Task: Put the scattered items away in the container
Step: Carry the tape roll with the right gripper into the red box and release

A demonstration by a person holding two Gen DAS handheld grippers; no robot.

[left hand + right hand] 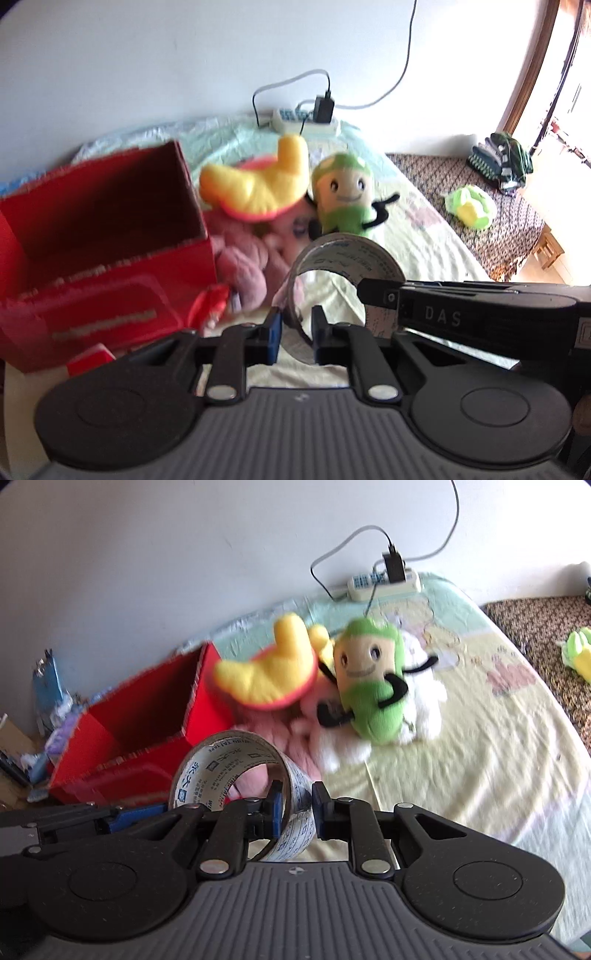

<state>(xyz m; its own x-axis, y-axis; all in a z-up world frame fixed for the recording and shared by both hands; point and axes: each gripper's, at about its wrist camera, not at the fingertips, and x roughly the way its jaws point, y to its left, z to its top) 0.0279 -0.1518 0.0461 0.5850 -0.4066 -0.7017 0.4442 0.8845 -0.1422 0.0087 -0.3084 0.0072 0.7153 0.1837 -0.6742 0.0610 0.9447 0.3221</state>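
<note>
Two grippers meet on one roll of clear packing tape (236, 771), held upright above the near edge of the bed (498, 760). The left gripper (297, 330) has its blue-padded fingers closed on the left wall of the ring, one finger inside the hole and one outside; the right gripper (297, 810) clamps the opposite wall in the same way, and its black arm crosses the lower right of the left wrist view. A red open-topped box (107, 236) stands at the left side of the bed, just beside the tape. Against the box's right wall lies a heap of plush toys: a yellow plush (258, 181) on top, a pink plush (247, 266) beneath, and a green smiling plush (369, 686) to the right. A white power strip (384, 581) sits at the far edge by the wall.
</note>
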